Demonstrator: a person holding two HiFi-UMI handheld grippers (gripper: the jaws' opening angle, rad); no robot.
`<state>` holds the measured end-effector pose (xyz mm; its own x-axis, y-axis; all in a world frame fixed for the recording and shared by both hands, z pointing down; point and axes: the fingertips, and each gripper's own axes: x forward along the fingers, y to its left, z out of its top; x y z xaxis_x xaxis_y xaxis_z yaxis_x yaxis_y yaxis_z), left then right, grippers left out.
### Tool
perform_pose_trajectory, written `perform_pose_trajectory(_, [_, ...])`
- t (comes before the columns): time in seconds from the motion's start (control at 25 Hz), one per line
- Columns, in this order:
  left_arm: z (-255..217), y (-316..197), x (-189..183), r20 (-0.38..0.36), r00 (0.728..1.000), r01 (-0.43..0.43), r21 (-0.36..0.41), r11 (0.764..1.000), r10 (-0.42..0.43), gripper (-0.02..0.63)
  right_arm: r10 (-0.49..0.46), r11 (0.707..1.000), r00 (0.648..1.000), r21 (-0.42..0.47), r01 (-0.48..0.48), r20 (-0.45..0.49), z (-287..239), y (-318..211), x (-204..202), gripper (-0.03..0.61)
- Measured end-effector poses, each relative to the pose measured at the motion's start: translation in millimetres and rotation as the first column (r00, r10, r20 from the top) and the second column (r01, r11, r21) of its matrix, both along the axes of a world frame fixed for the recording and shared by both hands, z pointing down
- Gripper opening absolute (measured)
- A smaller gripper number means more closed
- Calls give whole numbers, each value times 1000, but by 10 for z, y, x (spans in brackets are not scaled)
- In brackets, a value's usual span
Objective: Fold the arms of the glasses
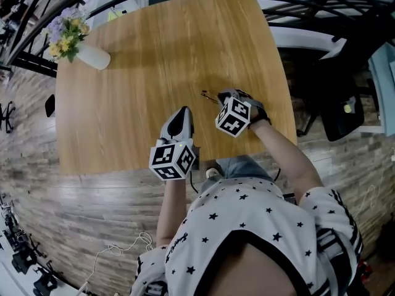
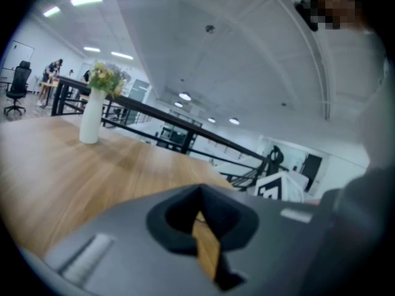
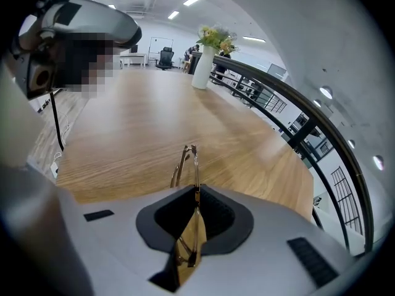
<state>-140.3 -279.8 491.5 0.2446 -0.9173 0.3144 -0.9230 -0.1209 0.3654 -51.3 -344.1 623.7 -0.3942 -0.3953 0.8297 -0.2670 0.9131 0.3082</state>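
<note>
The thin gold-framed glasses (image 1: 210,95) lie low over the wooden table (image 1: 154,60), near its front right part. My right gripper (image 1: 222,98) is shut on their near end. In the right gripper view the glasses (image 3: 187,162) stick out forward from between the closed jaws of the right gripper (image 3: 195,195), and the arms look folded close along the frame. My left gripper (image 1: 179,112) hovers just left of them near the table's front edge, shut with nothing in it. In the left gripper view, only table wood shows through the slit of the left gripper (image 2: 201,196).
A white vase of flowers (image 1: 91,54) stands at the table's far left corner, also in the left gripper view as the vase (image 2: 91,119). A black chair (image 1: 343,113) sits beyond the table's right edge. A black railing (image 3: 290,113) runs along that side.
</note>
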Motion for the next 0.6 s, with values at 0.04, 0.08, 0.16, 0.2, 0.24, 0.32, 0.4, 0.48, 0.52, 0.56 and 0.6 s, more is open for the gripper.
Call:
perform_pose_trajectory(0.04, [5, -2, -6, -2, 1000, 1, -1, 1000, -1, 6, -4, 1000, 1000, -3, 4, -2, 8, 15, -7, 20])
perform_pose_trajectory(0.08, [8, -3, -12, -3, 1000, 3, -1, 1000, -3, 6, -8, 1000, 1000, -6, 8, -3, 17, 34, -12, 20])
perform_pose_trajectory(0.16, [11, 0, -25, -4, 1000, 5, -1, 1000, -5, 6, -15, 1000, 1000, -14, 14, -2, 35, 73, -21, 20])
perform_pose_trajectory(0.2, [14, 3, -33, -5, 1000, 8, -1, 1000, -8, 6, -16, 1000, 1000, -17, 16, -1, 45, 90, -25, 20])
perform_pose_trajectory(0.24, [18, 8, -43, -5, 1000, 10, -2, 1000, -10, 6, -17, 1000, 1000, -19, 17, -1, 56, 105, -29, 21])
perform_pose_trajectory(0.32, [28, 20, -64, -6, 1000, 13, -5, 1000, -13, 6, -17, 1000, 1000, -20, 17, -6, 74, 126, -39, 21])
perform_pose_trajectory(0.4, [35, 36, -82, -6, 1000, 15, -8, 1000, -15, 6, -16, 1000, 1000, -18, 15, -8, 86, 141, -50, 21])
perform_pose_trajectory(0.48, [39, 51, -91, -8, 1000, 15, -9, 1000, -15, 6, -11, 1000, 1000, -18, 11, -4, 102, 157, -59, 21])
perform_pose_trajectory(0.52, [42, 58, -91, -8, 1000, 14, -9, 1000, -15, 6, -9, 1000, 1000, -22, 9, -1, 115, 170, -63, 24])
perform_pose_trajectory(0.56, [47, 66, -89, -8, 1000, 13, -9, 1000, -14, 6, -8, 1000, 1000, -29, 8, 3, 132, 189, -66, 29])
perform_pose_trajectory(0.6, [51, 75, -84, -9, 1000, 12, -10, 1000, -12, 6, -7, 999, 1000, -35, 7, 6, 147, 209, -66, 33])
